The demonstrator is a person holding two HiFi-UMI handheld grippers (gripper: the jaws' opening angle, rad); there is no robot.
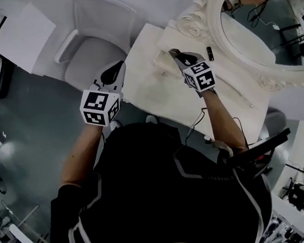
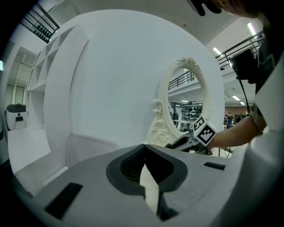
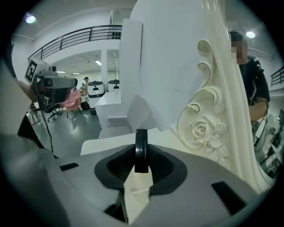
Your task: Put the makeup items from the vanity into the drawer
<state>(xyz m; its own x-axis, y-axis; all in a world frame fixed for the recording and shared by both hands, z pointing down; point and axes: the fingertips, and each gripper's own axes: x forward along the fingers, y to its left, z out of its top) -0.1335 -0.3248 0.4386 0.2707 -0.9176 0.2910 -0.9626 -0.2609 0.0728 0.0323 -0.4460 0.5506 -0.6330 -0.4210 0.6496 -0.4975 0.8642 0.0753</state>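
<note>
My right gripper (image 1: 177, 54) hovers over the white vanity top (image 1: 154, 91), close to the mirror's carved base. It is shut on a flat black round makeup item (image 3: 141, 142), held on edge between the jaws (image 3: 141, 156). A small dark tube (image 1: 210, 53) lies on the vanity just right of that gripper, against the mirror frame. My left gripper (image 1: 114, 72) hangs at the vanity's left edge, above the chair; its jaws (image 2: 144, 149) meet with nothing between them. No drawer shows in any view.
An oval mirror in an ornate cream frame (image 1: 241, 57) stands along the vanity's far right side. A white chair (image 1: 89, 39) sits left of the vanity. A cable (image 1: 194, 125) hangs off the vanity's near edge.
</note>
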